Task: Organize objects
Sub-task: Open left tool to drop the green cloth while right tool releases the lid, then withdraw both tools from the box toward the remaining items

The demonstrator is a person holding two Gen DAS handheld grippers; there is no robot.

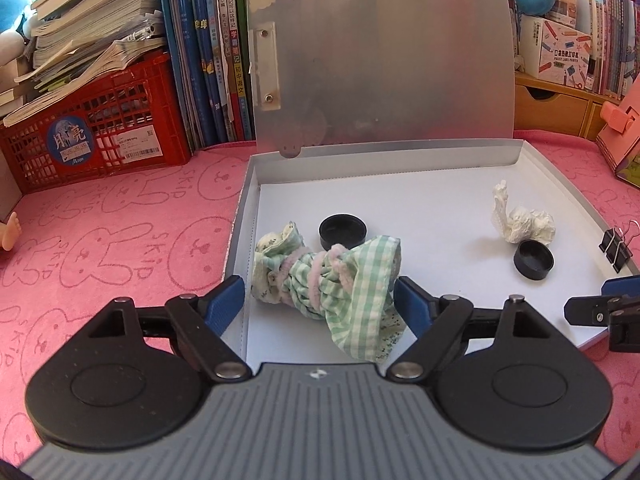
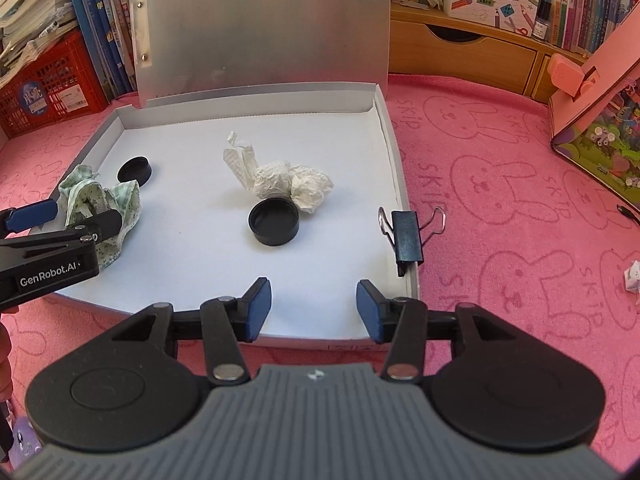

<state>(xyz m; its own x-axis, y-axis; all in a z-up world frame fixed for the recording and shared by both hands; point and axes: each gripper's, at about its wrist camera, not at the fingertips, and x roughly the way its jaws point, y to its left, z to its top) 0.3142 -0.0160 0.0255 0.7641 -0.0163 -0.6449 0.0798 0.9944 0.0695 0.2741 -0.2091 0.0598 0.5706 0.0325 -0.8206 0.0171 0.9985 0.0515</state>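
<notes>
Grey box (image 2: 394, 152), binder clip (image 2: 408, 238) on its rim, both tools agape, left tool (image 1: 320, 296) straddling cloth bundle (image 1: 324, 280), right tool (image 2: 314, 308) empty

In the box (image 2: 394, 148), whose lid (image 2: 260, 20) stands up at the back, the cloth bundle (image 2: 104, 208) lies left with a cap (image 2: 135, 170) behind it, the paper wad (image 2: 280, 180) sits mid-box behind another cap (image 2: 274, 221), and a clip (image 2: 408, 236) rests on the right wall.
</notes>
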